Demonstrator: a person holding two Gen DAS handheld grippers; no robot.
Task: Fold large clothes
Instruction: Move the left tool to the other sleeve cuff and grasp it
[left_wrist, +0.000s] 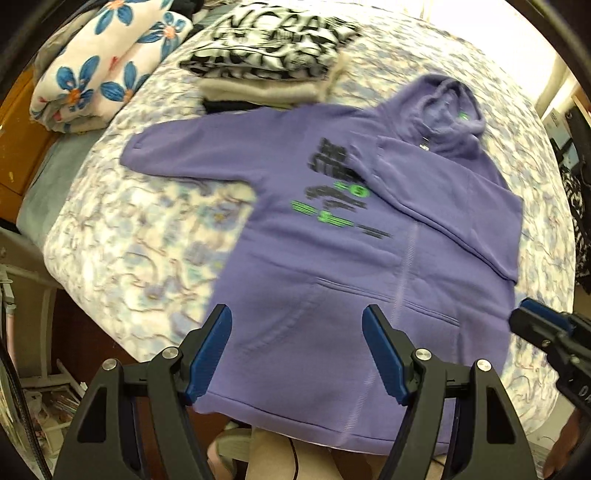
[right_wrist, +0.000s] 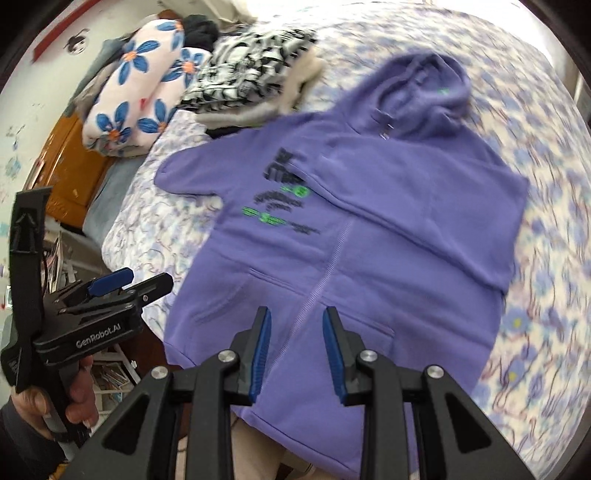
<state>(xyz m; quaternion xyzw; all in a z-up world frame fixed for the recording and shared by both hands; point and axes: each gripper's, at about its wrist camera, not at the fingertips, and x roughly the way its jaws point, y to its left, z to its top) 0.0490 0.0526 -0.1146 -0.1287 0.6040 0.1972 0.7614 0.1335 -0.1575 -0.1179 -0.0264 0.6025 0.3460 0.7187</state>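
A purple zip hoodie (left_wrist: 332, 251) with black and green print lies front-up on the bed, hood at the far side; it also shows in the right wrist view (right_wrist: 369, 236). Its right sleeve is folded across the chest; its left sleeve (left_wrist: 192, 151) stretches out to the left. My left gripper (left_wrist: 297, 317) is open and empty above the hem and pocket. My right gripper (right_wrist: 297, 319) is open and empty above the zip near the hem. Each gripper shows in the other's view, the right one (left_wrist: 535, 325) and the left one (right_wrist: 125, 282).
The bed has a blue-and-white patterned cover (left_wrist: 140, 236). A stack of folded clothes (left_wrist: 273, 66) with a black-and-white top sits behind the hoodie. A rolled flower-print blanket (left_wrist: 99, 62) lies at the far left. The bed's front edge runs under the hem.
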